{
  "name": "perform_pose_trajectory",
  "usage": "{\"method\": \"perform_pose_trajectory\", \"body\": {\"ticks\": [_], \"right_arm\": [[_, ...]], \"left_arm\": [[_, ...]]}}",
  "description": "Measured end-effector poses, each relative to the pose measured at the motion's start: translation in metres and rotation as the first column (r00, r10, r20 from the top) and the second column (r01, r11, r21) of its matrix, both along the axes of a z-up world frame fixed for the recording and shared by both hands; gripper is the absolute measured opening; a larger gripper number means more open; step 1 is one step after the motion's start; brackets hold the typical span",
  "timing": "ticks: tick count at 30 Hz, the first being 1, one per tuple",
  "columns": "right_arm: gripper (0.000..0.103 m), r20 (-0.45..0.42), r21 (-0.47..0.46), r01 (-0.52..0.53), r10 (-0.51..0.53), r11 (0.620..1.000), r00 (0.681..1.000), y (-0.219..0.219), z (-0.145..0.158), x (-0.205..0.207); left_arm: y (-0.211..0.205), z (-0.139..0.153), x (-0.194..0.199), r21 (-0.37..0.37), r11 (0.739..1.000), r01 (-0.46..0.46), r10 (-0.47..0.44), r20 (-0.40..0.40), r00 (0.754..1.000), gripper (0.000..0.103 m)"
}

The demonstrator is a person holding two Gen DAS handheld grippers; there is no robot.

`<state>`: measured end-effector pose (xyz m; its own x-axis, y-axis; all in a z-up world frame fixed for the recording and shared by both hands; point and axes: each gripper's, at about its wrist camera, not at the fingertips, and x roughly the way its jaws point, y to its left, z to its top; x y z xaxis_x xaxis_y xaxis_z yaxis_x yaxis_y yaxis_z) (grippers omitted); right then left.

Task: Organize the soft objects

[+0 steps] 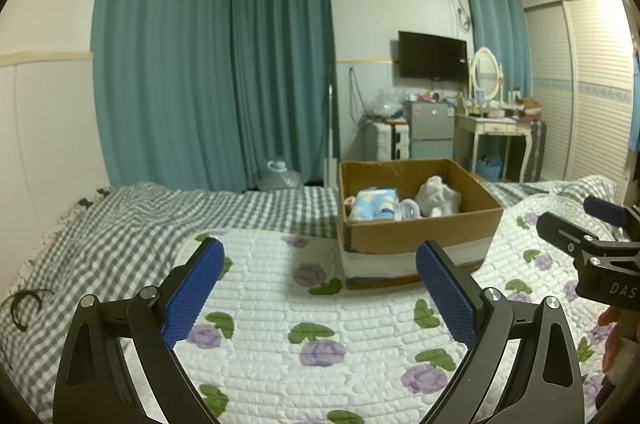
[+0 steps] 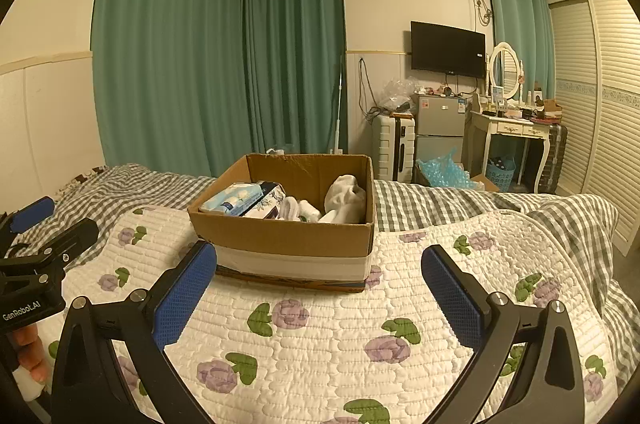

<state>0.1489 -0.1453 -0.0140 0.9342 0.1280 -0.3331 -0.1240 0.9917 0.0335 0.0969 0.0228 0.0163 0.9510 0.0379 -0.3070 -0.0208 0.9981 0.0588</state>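
Here both grippers hang level above the flowered quilt (image 2: 320,336), pointing toward the far wall, and neither holds anything. The left gripper (image 1: 320,288) fills the lower part of its own view, its blue pads (image 1: 196,288) spread wide with bare quilt between them; its black body also shows at the left edge of the right wrist view, a fingertip of the holding hand visible beneath it. The right gripper (image 2: 320,292) sits in the bottom of its view in the same way, its fingers (image 2: 450,298) far apart, and its frame shows at the right edge of the left wrist view. The cardboard box (image 2: 280,236) stands on the quilt just beyond the fingertips, right of centre in the left view and near the middle of the right view. Inside it lie the soft things: a pale blue patterned bundle (image 1: 374,204) toward the left side, a white crumpled cloth (image 1: 436,200) toward the right, and smaller white pieces (image 2: 298,210) between them. A grey checked sheet (image 1: 132,224) covers the bed to the left of the quilt.
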Motion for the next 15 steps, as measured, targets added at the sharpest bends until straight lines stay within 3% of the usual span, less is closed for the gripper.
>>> {"method": "perform_pose_trajectory", "body": {"ticks": [15], "right_arm": [[0.103, -0.019, 0.004, 0.002, -0.002, 1.000, 1.000, -0.0001, -0.0018, 0.0029]], "left_arm": [[0.0003, -0.0020, -0.0008, 0.002, 1.000, 0.000, 0.000, -0.003, 1.000, 0.098]]}}
